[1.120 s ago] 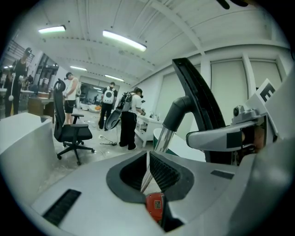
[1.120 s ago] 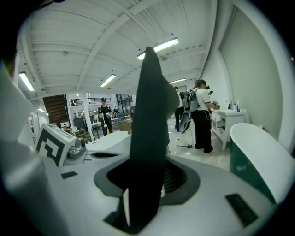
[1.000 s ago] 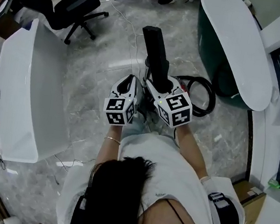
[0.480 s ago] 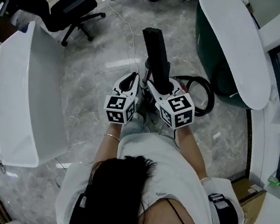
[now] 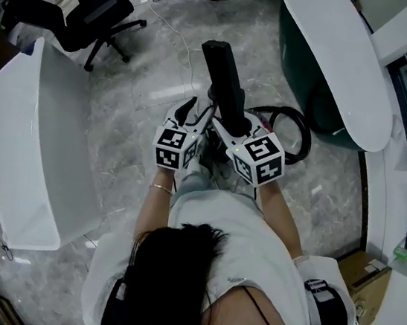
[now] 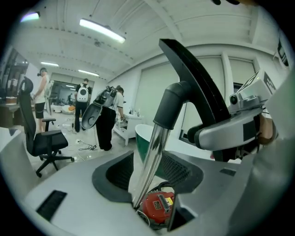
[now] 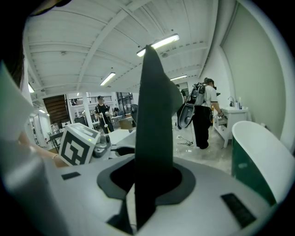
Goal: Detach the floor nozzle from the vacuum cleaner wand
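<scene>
Chrome wand tube [image 6: 152, 154] is standing between the parted jaws of the left gripper [image 6: 150, 174]. These jaws have just been opening and are not clamping the tube. Right gripper [image 5: 222, 123], its jaws having just been closing, is gripping the black floor nozzle [image 5: 220, 70]. The nozzle is sitting on the wand's far end, pointing away from the person. Both grippers are lying side by side on one long axis, the left at the tube and the right on the nozzle. Separation is probably calling for a pull along that axis.
</scene>
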`<state>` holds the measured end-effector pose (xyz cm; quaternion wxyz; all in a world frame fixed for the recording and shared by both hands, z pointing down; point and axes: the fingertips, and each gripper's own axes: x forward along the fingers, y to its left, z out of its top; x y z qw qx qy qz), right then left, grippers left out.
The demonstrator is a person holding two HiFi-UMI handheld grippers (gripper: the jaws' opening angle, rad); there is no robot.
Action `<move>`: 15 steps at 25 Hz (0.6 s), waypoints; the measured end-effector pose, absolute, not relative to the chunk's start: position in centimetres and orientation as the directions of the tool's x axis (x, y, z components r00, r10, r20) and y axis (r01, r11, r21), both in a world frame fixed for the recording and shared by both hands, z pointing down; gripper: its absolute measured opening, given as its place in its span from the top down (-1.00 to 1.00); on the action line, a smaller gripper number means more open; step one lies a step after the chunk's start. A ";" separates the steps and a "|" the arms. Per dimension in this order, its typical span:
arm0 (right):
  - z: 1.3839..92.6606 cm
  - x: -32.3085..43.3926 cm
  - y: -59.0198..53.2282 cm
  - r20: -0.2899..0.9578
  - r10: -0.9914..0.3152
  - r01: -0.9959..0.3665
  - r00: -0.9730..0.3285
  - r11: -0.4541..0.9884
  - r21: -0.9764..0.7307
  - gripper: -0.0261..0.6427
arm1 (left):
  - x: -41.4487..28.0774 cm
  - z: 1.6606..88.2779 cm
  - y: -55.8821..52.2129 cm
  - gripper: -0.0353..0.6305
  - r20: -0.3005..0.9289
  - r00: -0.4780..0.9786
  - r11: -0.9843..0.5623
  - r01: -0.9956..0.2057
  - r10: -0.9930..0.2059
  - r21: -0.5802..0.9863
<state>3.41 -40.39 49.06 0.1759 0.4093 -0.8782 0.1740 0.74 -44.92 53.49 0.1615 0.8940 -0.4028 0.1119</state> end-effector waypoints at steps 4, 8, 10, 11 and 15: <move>49.2 3.6 -40.8 0.453 -0.659 -0.784 -0.601 0.597 -0.171 0.59 | 1.4 53.5 -45.9 0.33 0.326 0.690 -0.669 -0.718 -0.647 0.192; 49.2 3.9 -40.7 0.464 -0.645 -0.778 -0.607 0.602 -0.180 0.59 | 2.0 53.6 -45.8 0.33 0.320 0.744 -0.728 -0.657 -0.586 0.195; 49.1 3.8 -40.6 0.464 -0.637 -0.770 -0.615 0.612 -0.182 0.59 | 2.6 53.5 -45.6 0.30 0.320 0.782 -0.774 -0.605 -0.534 0.186; 49.1 3.8 -40.6 0.465 -0.633 -0.767 -0.618 0.616 -0.181 0.59 | 3.1 53.4 -45.5 0.29 0.320 0.801 -0.798 -0.575 -0.506 0.178; 49.1 3.6 -40.7 0.471 -0.618 -0.755 -0.630 0.628 -0.185 0.59 | 4.4 53.3 -45.6 0.29 0.304 0.827 -0.835 -0.531 -0.473 0.145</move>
